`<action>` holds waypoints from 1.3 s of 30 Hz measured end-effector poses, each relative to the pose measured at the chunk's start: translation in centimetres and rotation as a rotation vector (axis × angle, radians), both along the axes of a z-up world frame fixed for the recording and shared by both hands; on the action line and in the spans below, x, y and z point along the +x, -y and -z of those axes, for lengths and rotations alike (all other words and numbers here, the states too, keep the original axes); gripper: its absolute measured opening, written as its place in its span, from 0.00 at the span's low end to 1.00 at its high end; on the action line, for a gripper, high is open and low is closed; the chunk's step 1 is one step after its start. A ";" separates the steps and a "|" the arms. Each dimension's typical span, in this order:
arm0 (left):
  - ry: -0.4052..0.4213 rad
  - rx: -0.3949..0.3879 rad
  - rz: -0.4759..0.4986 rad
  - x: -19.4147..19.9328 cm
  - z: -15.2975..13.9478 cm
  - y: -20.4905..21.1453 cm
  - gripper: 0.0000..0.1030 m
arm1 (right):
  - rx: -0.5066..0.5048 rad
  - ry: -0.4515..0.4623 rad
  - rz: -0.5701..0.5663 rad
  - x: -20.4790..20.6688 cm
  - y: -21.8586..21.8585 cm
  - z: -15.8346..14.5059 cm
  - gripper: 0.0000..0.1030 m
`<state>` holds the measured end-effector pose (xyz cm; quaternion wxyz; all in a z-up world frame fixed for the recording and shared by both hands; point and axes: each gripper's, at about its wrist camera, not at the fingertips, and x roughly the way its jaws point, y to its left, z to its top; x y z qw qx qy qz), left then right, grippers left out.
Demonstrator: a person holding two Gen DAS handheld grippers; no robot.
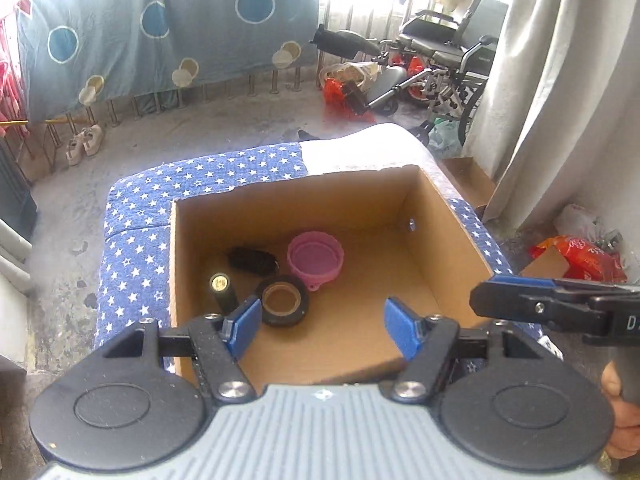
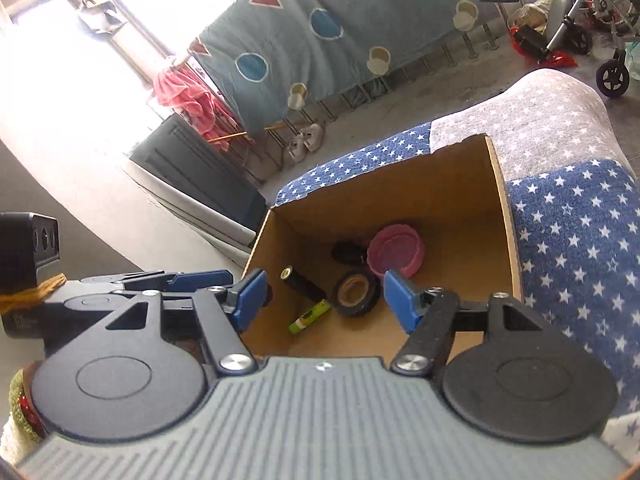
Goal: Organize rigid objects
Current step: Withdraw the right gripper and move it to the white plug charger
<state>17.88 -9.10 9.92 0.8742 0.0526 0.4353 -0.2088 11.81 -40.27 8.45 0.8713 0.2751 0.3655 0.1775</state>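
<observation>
Concrete flooring and a hung blue quilt [image 1: 160, 36] fill the background; closer in, a star-print cushioned seat [image 1: 132, 248] carries an open cardboard box [image 1: 448, 232], which is where I am collecting the rigid pieces. Low on its floor lie a pink collapsible cup [image 1: 316, 256], a roll of black tape [image 1: 282, 300], a black cylinder [image 1: 222, 292] with a pale cap, a dark oval item [image 1: 254, 260] and, seen from my right wrist, a small green tube [image 2: 310, 316]. They cluster toward one side, I judge because they were dropped from the near edge. My left tool [image 1: 322, 326] hovers above the box, angled downward, blue pads spread with nothing between them. My right tool [image 2: 326, 300] likewise tilts over the near rim, pads spread and empty, which suggests to me a release.
</observation>
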 end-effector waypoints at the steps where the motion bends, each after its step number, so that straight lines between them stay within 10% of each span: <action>1: 0.005 -0.009 0.018 -1.4 -0.2 -0.7 0.69 | 0.008 0.002 0.006 -1.8 -0.2 0.3 0.72; 16: 0.053 -0.152 -0.017 -13.2 4.1 -10.8 0.74 | -0.196 -0.081 0.104 -12.0 -8.1 5.3 0.99; 24: 0.112 0.023 0.020 -15.3 7.4 -7.7 0.74 | -0.378 -0.074 0.162 -10.4 -9.1 5.9 0.99; 39: 0.070 0.094 0.087 -14.2 10.2 -4.4 0.74 | -0.652 0.083 0.207 -10.2 -8.2 5.7 0.99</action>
